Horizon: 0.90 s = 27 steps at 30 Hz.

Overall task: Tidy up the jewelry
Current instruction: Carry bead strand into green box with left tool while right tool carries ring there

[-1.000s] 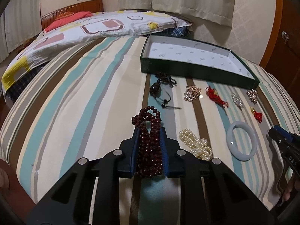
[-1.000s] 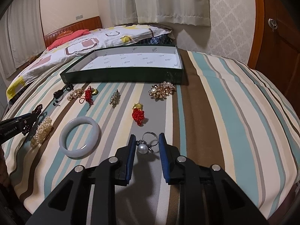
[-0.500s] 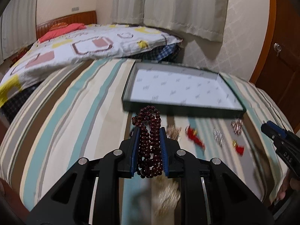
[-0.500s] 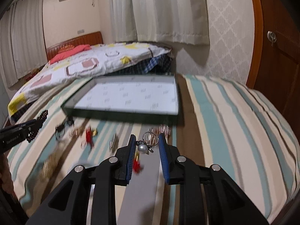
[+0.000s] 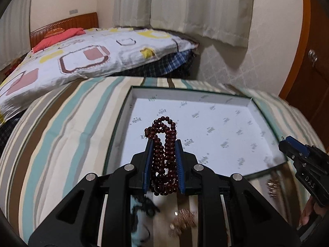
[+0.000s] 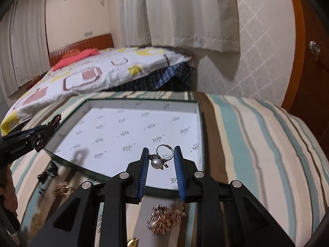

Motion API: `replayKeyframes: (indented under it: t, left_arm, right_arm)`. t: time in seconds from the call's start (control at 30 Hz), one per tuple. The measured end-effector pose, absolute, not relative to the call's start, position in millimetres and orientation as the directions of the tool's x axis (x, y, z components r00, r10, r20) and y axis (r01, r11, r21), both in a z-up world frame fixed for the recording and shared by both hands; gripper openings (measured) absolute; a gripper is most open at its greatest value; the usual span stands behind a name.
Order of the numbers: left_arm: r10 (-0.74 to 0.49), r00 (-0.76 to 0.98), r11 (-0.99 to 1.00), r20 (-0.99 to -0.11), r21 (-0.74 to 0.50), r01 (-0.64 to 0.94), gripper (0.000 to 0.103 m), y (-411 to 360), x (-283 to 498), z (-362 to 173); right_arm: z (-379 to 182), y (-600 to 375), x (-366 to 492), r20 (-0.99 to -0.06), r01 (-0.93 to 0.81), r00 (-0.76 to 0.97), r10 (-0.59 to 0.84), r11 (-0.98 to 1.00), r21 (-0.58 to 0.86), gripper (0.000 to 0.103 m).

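Observation:
My left gripper (image 5: 163,144) is shut on a dark red bead bracelet (image 5: 163,156) and holds it above the near left part of the green box (image 5: 216,123) with a white printed lining. My right gripper (image 6: 161,151) is shut on a pearl ring (image 6: 159,160) and holds it above the box's (image 6: 123,129) near right corner. The right gripper also shows at the right edge of the left wrist view (image 5: 287,146). The left gripper shows at the left edge of the right wrist view (image 6: 44,132).
Loose jewelry lies on the striped bedspread (image 5: 61,144) in front of the box: a gold cluster brooch (image 6: 166,216), a rose-gold piece (image 5: 183,222), a black cord piece (image 6: 46,175). A patterned quilt (image 5: 82,57) lies behind. A wooden door (image 6: 308,61) stands at the right.
Both grippers have lifted off the bedspread with their pieces and moved forward, from over the loose jewelry to over the near edge of the box.

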<state>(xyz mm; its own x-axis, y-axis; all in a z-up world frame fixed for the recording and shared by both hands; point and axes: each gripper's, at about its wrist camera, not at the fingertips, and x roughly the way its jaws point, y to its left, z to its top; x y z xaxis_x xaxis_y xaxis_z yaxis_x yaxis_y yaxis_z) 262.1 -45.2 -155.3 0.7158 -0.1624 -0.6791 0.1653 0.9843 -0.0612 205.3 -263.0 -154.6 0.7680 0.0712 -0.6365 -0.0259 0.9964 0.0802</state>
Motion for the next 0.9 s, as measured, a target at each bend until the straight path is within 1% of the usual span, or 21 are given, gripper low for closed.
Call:
replayKeyframes:
  t: [0.17,0.3,0.47,0.53,0.6,0.67,0.73,0.77,0.83,0.9]
  left_arm:
    - [-0.141,0.677,0.984,-0.722,-0.027,0.176,0.021,-50.8,281.4,-178.5]
    - [-0.134,0.645,0.984,-0.753,-0.023,0.178,0.021,-51.3,289.8,-193.5]
    - [-0.131,0.614,0.983,-0.778,-0.024,0.18,0.022,-51.5,293.8,-204.9]
    - [-0.127,0.616,0.984,-0.778,-0.021,0.176,0.025,-51.2,293.9,-205.2]
    - [-0.125,0.617,0.985,-0.777,-0.024,0.17,0.032,-50.0,294.3,-204.8]
    - [-0.123,0.62,0.986,-0.775,-0.024,0.166,0.037,-49.1,294.4,-204.1]
    - [-0.13,0.623,0.985,-0.772,-0.029,0.169,0.042,-48.9,293.7,-202.9]
    - [-0.132,0.625,0.985,-0.77,-0.032,0.168,0.047,-48.9,292.8,-202.1]
    - [-0.136,0.627,0.985,-0.767,-0.039,0.166,0.051,-48.6,292.2,-200.6]
    - [-0.138,0.632,0.985,-0.762,-0.042,0.165,0.053,-48.6,290.2,-198.0]
  right_arm:
    - [-174.1,-265.0,221.1,-0.688,-0.029,0.721,0.076,0.996,0.08,0.026]
    - [-181.8,-266.3,227.5,-0.717,-0.03,0.693,0.079,0.996,0.08,0.026]
    - [-182.9,-267.6,230.5,-0.728,-0.029,0.682,0.075,0.997,0.075,0.026]
    - [-183.3,-269.0,231.1,-0.729,-0.027,0.68,0.078,0.996,0.081,0.026]
    - [-183.3,-270.3,230.1,-0.729,-0.025,0.68,0.08,0.996,0.086,0.026]
    - [-182.9,-270.4,229.2,-0.727,-0.027,0.681,0.083,0.996,0.089,0.028]
    - [-182.2,-270.1,229.0,-0.723,-0.025,0.686,0.078,0.996,0.083,0.035]
    - [-181.5,-269.6,228.5,-0.719,-0.025,0.691,0.076,0.996,0.082,0.036]
    - [-179.7,-269.5,227.1,-0.713,-0.024,0.697,0.075,0.996,0.081,0.04]
    - [-177.4,-269.5,223.9,-0.707,-0.021,0.703,0.074,0.996,0.084,0.041]
